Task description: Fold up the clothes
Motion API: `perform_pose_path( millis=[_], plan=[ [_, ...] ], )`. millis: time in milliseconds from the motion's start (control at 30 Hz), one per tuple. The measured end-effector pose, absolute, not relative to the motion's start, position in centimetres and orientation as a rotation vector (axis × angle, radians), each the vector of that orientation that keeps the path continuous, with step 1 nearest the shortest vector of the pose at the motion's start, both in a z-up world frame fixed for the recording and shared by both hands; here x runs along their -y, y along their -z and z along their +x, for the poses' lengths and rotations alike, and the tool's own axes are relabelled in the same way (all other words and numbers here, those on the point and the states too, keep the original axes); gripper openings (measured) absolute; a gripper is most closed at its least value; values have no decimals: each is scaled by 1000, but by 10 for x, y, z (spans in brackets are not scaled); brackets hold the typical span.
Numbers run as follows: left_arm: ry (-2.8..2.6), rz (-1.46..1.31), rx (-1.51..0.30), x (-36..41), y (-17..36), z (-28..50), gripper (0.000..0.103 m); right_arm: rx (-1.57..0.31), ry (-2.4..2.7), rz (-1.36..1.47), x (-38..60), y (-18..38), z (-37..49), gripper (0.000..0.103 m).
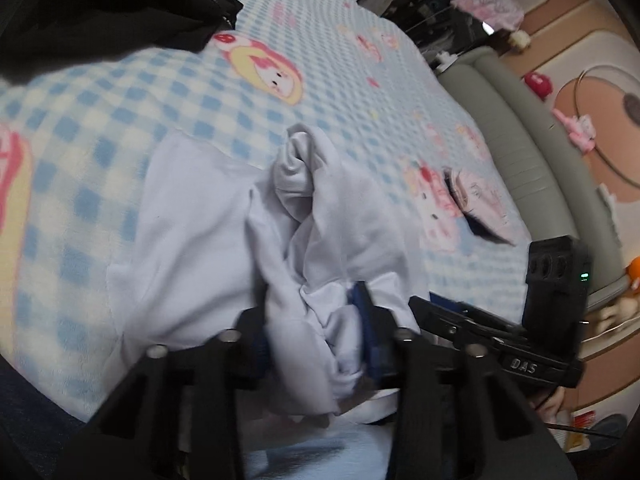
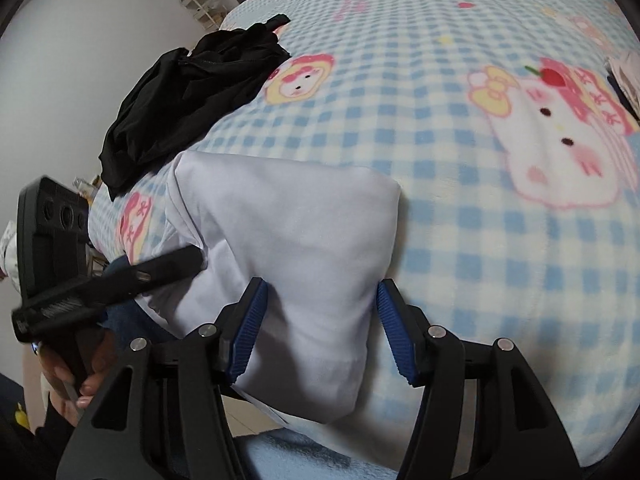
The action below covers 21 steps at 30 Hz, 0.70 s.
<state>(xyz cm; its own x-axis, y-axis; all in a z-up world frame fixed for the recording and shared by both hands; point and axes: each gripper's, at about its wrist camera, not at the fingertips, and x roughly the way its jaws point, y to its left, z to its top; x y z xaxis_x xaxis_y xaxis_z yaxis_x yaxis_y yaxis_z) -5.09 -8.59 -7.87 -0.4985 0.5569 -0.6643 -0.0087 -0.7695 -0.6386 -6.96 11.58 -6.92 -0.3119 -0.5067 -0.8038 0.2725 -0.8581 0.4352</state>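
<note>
A white garment lies partly folded on the blue checked blanket at the near edge of the bed. My left gripper is shut on a bunched part of the white garment and holds it a little above the bed. In the right wrist view the white garment lies as a smooth folded block. My right gripper is open, its blue pads either side of the garment's near edge. The left gripper shows at the garment's left side.
A black garment lies crumpled at the far left of the blanket, also in the left wrist view. A small pink item lies at the bed's right. A grey padded bed edge and a patterned floor mat lie beyond it.
</note>
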Motion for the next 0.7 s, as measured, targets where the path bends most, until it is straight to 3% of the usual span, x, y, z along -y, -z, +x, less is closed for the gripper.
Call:
perform_pose_path(
  millis=[67,333,500,533,567,600,700],
  plan=[
    [-2298,-1269,871,93,71,-47,18,316,2185,1461,-118,67,-68,59],
    [-2342,-1144,980,133,47,-25,17,404,2396,1347,-147,22,-69,61],
    [-2250,-1310,1107,156,85,-37,31,253,2312,1385,-121,31,-71,62],
    [-2231,-1285,1104,155,83,-38,46,230,2284,1395,-111,37,-71,62],
    [-2212,-1261,1101,154,81,-38,67,208,2259,1414,-102,43,-71,62],
    [-2193,-1238,1097,153,79,-39,70,189,2250,1432,-95,49,-72,62],
    [-2243,-1304,939,127,76,-45,60,156,2278,1434,-84,57,-71,65]
  ],
)
